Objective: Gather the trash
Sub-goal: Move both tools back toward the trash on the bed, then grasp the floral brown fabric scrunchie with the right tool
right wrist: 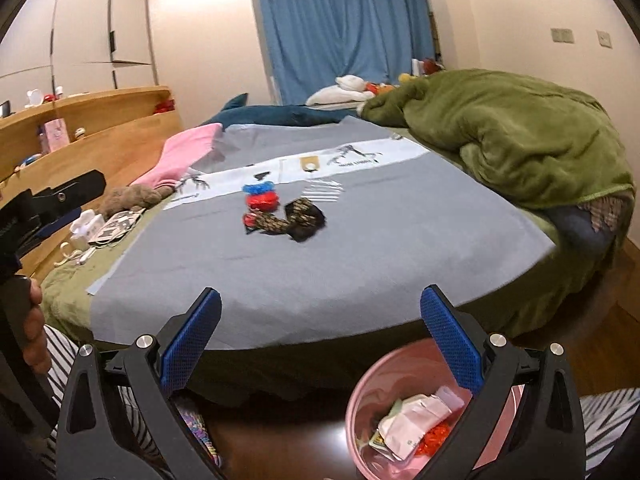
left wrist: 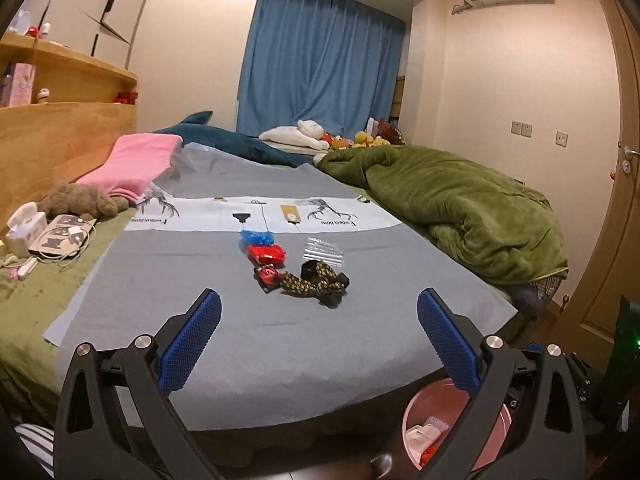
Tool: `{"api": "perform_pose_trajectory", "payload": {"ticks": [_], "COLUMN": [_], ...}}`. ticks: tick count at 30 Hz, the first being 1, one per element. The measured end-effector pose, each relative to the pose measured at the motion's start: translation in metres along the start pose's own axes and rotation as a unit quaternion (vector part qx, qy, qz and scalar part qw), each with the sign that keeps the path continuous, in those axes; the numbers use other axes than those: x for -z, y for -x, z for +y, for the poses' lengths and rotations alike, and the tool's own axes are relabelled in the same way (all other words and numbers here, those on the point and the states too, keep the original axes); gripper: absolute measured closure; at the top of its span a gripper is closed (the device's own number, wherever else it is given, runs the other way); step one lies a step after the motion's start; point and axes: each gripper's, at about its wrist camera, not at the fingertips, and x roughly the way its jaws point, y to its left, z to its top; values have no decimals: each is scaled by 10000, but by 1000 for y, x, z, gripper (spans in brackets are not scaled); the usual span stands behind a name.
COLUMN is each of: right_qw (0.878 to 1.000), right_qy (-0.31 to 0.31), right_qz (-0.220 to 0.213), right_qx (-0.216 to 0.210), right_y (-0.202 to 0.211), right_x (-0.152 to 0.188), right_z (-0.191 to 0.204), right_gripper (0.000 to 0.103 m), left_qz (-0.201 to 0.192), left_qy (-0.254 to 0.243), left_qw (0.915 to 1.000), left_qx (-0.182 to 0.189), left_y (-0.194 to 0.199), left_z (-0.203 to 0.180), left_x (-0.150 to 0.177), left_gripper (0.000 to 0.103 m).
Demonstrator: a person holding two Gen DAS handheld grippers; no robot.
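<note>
Both tools, left [left wrist: 319, 309] and right [right wrist: 320, 308], gape empty; crinkly wrappers [left wrist: 267, 254] lie on the smooth grey sheet [left wrist: 280, 344]; round pink bin [right wrist: 370, 392] below.

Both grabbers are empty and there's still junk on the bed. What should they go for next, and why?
Probably reach the left gripper forward to the black-and-gold wrapper. It is the nearest piece in the pile on the grey sheet, both grippers are open and hold nothing, and the pink bin waits just below the bed's edge.

Black gripper frames, silver screws, blue textured fingers [left wrist: 192, 344]; striped clothing [right wrist: 60, 352], probably trousers.
</note>
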Motion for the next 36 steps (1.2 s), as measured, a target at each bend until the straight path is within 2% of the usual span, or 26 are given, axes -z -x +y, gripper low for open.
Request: {"api": "perform_pose_trajectory", "payload": {"ticks": [7, 14, 24, 28, 31, 34, 36], "right_qw": [9992, 9978, 9989, 9994, 9994, 9987, 9979], "right_qy": [262, 412, 296, 239, 270, 400, 425], "right_qz": [-155, -492, -355, -106, 73, 296, 470], "right_qx": [-258, -194, -99, -222, -193, -139, -153], "right_y": [-21, -61, -168, -224, -265, -304, -320], "right_x": [-33, -67, -103, -113, -116, -112, -106], "right_z": [19, 32, 21, 22, 28, 35, 37], "right_gripper": [5, 5, 5, 6, 7, 14, 27], "left_qz": [-101, -127, -143, -130, 36, 80, 163], "left_qy": [35, -11, 276, 369, 500, 416, 394], "left_qw": [9998, 9985, 9952, 9931, 9923, 9908, 9893], "left_qx": [-185, -535, -933, -1103, -1137, -1283, -1393], "left_y": [-16, -57, -143, -169, -189, -205, -215], "left_z": [12, 35, 74, 88, 97, 101, 106], "left_x": [-16, -35, -54, -50, -49, -47, -45], "left_gripper": [8, 8, 8, 8, 8, 8, 8]}}
